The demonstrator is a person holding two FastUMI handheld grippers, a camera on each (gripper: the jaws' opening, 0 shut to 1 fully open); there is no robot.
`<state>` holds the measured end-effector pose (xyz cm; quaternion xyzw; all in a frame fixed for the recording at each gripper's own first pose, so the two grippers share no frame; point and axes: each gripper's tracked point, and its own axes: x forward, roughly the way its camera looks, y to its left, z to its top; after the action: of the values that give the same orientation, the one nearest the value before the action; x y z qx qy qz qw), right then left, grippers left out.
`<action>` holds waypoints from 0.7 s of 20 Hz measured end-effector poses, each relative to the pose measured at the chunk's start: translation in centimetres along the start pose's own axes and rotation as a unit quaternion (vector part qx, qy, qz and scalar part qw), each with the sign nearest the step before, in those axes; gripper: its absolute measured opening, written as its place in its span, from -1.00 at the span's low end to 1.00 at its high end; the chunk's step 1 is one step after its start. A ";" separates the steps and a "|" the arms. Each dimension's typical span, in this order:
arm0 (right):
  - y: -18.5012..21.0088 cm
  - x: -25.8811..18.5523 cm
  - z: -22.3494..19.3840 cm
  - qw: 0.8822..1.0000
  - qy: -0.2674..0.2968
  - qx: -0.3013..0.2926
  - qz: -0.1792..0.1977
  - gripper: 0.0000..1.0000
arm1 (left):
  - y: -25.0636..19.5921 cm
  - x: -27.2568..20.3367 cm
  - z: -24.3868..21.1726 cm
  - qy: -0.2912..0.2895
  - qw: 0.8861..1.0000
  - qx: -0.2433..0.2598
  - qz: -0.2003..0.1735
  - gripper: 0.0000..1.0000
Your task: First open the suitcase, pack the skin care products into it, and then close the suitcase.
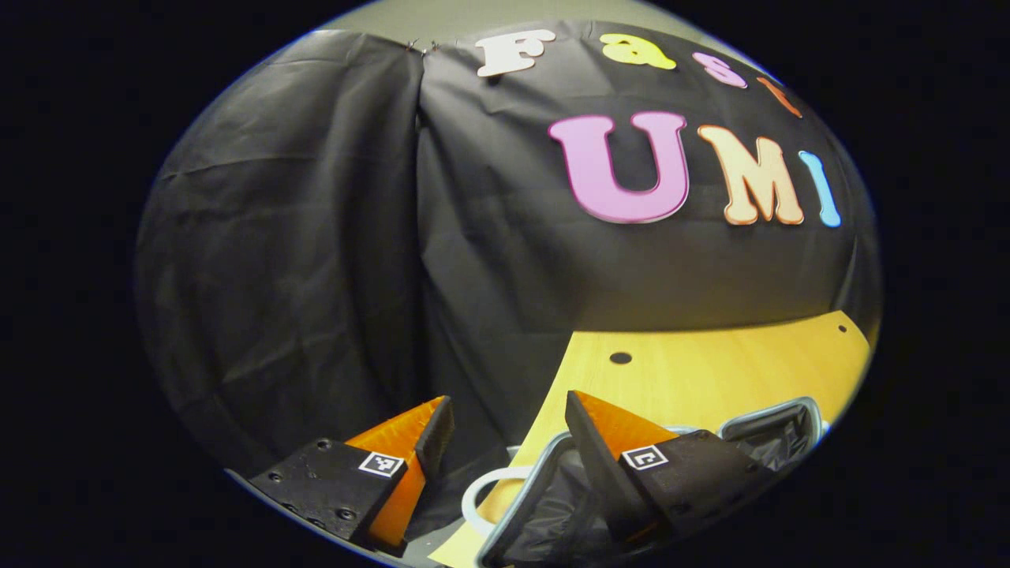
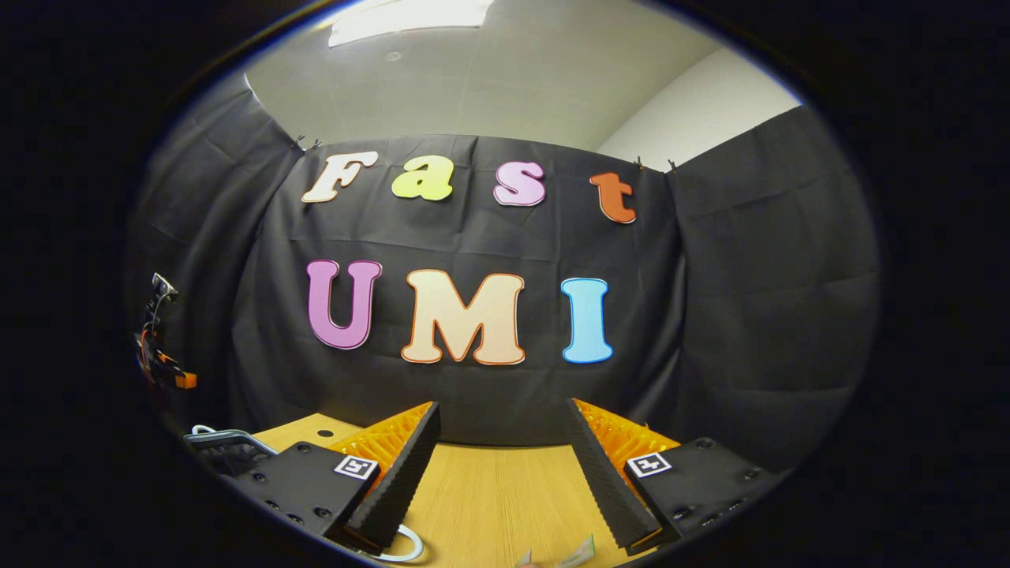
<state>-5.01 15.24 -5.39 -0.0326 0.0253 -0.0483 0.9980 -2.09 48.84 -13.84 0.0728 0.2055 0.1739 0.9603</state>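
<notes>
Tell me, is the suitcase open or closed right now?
Open. In the left gripper view the suitcase shows its grey rim and dark lining inside, just past the left tool. What lies in it is hidden.

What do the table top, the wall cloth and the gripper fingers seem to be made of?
The table looks like pale wood or wood laminate with a matt finish, since fine straight grain lines show. The wall cloth seems a thin black woven fabric: it creases and hangs in folds. The left gripper fingers look like orange ribbed plastic with black, possibly rubber, pads.
</notes>
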 end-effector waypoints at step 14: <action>-7.9 1.1 3.4 0.999 -0.029 0.014 0.034 0.96 | -13.9 -13.1 13.1 -0.190 0.977 -0.090 -0.022 0.87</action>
<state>-4.53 7.47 -1.56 -0.0189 -0.0035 -0.0139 0.9997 -3.53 30.25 -0.06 0.0135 0.0046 0.1535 0.9881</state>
